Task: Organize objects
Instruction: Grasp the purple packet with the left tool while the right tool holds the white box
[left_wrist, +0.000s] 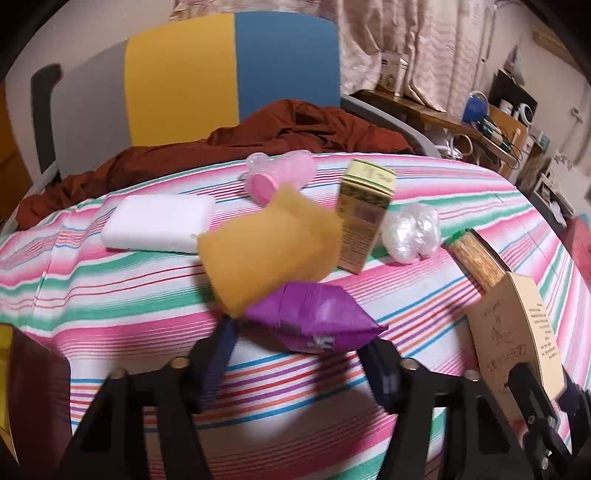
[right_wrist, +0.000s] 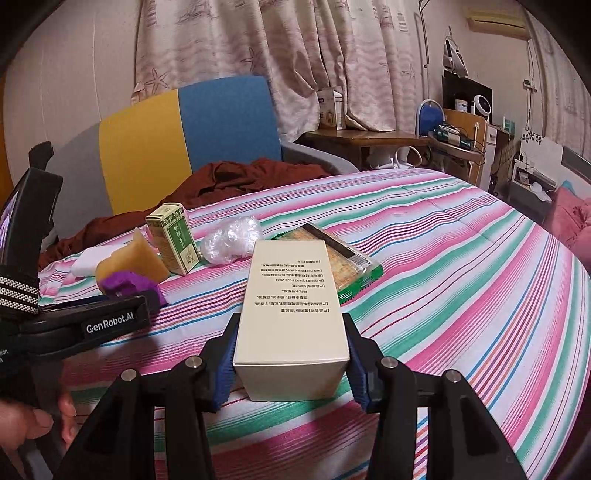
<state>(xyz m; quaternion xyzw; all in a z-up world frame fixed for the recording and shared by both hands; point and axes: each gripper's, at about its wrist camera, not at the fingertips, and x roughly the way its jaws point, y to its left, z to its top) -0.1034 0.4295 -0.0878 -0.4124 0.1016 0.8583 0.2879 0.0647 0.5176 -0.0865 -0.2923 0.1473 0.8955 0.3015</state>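
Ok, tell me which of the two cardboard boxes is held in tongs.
The tall cream cardboard box, clamped between the right tongs. The smaller green-and-yellow cardboard box stands free on the striped bedspread, untouched.

Two grippers are in view: the left gripper (left_wrist: 295, 354) and the right gripper (right_wrist: 291, 354). Around the green box (left_wrist: 365, 214) on the striped bed (left_wrist: 110, 295) lie one white foam block (left_wrist: 159, 223), one pink bottle (left_wrist: 280, 175), one yellow sponge (left_wrist: 269, 254), one purple packet (left_wrist: 314, 317), one ball of clear plastic (left_wrist: 410, 230), one cracker pack (left_wrist: 476, 262) and one cream box (right_wrist: 291, 314). Behind it lies one brown cloth (left_wrist: 258, 136) and stands one chair (left_wrist: 207, 74).
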